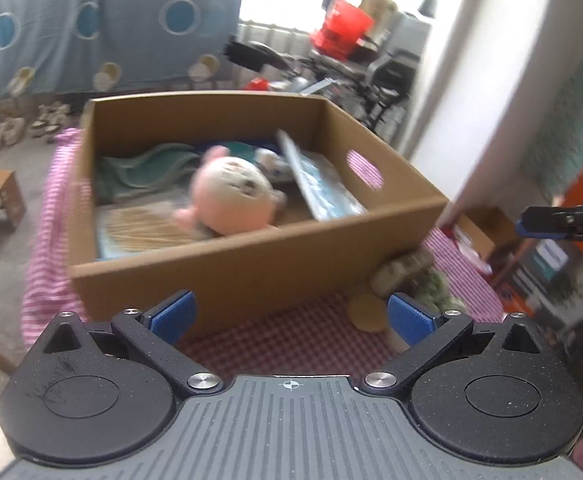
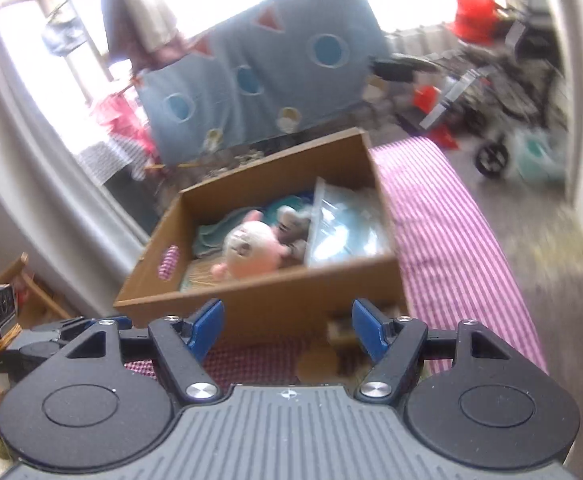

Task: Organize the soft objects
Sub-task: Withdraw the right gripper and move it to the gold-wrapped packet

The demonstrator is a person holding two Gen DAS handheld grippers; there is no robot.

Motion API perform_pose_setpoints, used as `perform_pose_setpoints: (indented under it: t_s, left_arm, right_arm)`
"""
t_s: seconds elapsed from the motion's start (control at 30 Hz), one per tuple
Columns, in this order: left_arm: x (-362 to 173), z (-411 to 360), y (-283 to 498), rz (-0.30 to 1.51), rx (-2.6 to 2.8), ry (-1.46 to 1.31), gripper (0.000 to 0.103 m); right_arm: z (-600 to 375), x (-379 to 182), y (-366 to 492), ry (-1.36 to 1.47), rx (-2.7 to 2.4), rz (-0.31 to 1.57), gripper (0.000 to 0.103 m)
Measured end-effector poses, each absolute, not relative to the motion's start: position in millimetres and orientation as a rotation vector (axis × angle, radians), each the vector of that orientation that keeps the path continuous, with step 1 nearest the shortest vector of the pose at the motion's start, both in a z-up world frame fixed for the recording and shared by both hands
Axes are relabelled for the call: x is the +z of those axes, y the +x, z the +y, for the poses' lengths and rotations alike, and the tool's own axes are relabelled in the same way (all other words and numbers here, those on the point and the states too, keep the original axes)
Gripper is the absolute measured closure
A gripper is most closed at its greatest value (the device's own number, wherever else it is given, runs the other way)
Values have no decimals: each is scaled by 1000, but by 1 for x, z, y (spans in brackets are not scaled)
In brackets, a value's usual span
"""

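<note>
The cardboard box (image 1: 251,268) holds a pink plush toy (image 1: 231,196) at its centre, a teal cloth (image 1: 147,172) at ten o'clock and a plastic packet (image 1: 319,184) at three o'clock. The left gripper (image 1: 289,316) and right gripper (image 2: 287,330) both have jaws wide apart, empty.

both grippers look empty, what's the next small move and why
Probably bring the left gripper down to the greenish soft toy lying on the checked cloth beside the cardboard box. Both grippers are open and empty, and the pink plush is already inside.

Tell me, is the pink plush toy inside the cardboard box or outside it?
Inside. The pink plush toy lies within the walls of the cardboard box, on a teal cloth and other items; the right wrist view shows the same.
</note>
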State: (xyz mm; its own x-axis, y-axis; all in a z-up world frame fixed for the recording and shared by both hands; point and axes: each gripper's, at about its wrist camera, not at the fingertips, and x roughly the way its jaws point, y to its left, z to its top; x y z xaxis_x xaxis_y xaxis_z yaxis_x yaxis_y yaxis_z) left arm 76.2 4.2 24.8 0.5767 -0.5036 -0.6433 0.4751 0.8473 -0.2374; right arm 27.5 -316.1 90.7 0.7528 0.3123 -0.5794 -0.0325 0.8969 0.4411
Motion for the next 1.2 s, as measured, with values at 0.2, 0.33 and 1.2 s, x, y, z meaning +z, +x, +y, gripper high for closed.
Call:
perform_pose_setpoints:
  t_s: [0.2,0.33,1.2]
  left_arm:
    - [2,-64,69,814,-716,123,1]
    - [-13,-105,65,796,-764,245,1]
    - [-52,-192,92,759,-803,411,61]
  right_arm:
    - [-343,37,6,546,44,728,30]
    - [-351,27,2,527,11,702,30]
    - [-363,-31,92,586,178,733,64]
